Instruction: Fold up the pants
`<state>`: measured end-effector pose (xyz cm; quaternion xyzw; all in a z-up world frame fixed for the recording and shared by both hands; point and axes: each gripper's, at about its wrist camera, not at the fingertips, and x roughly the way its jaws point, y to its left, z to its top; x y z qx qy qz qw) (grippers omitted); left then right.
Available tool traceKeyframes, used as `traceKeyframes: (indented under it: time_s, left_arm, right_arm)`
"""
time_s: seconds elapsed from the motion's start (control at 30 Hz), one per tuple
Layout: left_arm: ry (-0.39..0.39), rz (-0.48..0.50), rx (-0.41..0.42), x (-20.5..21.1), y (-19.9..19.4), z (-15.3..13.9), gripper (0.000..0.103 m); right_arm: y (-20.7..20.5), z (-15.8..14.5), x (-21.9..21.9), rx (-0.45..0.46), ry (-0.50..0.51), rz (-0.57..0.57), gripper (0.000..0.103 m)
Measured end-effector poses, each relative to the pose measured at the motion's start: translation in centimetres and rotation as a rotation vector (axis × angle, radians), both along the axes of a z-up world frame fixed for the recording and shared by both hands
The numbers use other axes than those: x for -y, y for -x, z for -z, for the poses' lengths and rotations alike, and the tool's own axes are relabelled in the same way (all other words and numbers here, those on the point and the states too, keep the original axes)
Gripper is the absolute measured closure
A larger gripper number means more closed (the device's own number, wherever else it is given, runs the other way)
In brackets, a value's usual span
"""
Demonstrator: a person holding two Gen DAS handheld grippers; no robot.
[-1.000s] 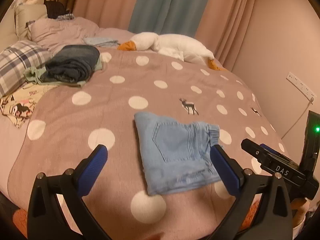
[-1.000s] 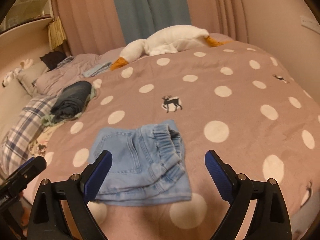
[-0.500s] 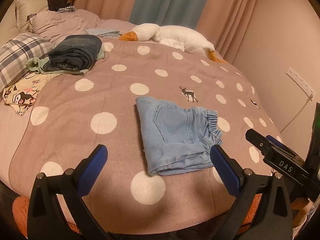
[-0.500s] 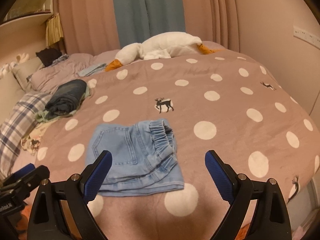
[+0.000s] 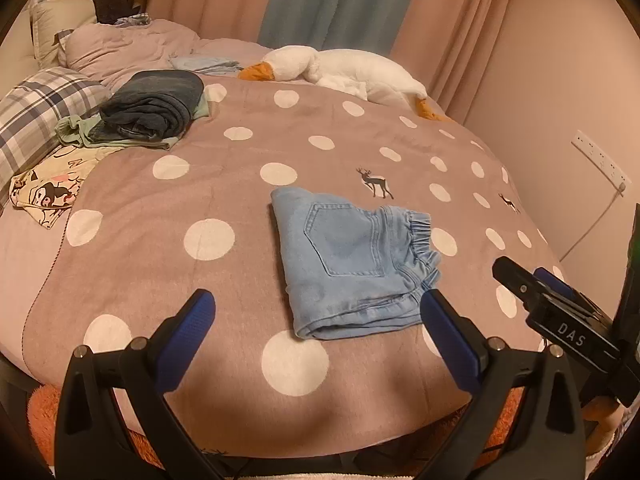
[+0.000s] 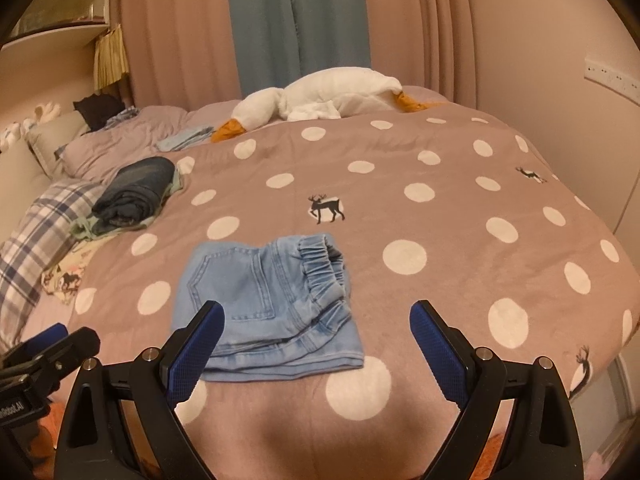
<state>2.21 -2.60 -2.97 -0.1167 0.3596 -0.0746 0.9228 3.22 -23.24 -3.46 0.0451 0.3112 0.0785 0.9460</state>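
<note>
Folded pants [image 5: 352, 264] lie flat on the bedspread [image 5: 224, 200] near the bed's front edge, waistband to the right. Left gripper [image 5: 316, 320] hangs just before them, jaws spread wide; right gripper [image 6: 316, 328] likewise, its left finger overlapping the pants' near corner in its view. Far left, a clothes stack [image 5: 154, 108] sits beside a pillow [image 5: 36, 120]. Behind, a plush goose [image 5: 340, 72] lies before the curtains [image 5: 320, 0].

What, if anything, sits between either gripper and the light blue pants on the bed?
Nothing visible does. The folded light blue pants lie alone on the dotted blanket. The left gripper and right gripper are both open, with only bare blanket before them. The dark clothes pile and plush goose lie far beyond.
</note>
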Motion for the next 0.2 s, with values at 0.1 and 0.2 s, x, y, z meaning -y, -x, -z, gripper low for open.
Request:
traceKeyframes:
  time_s: [0.1,0.2]
  left_arm:
    - [-0.006,0.005,0.005,0.16,0.25,-0.09,0.001]
    - [-0.02,0.002,0.01,0.38,0.47,-0.22,0.001]
  right_arm:
    - [0.13,0.05,0.11,-0.003,0.008,0.004,0.01]
    - [0.15,0.05,0.12,-0.003,0.008,0.004,0.01]
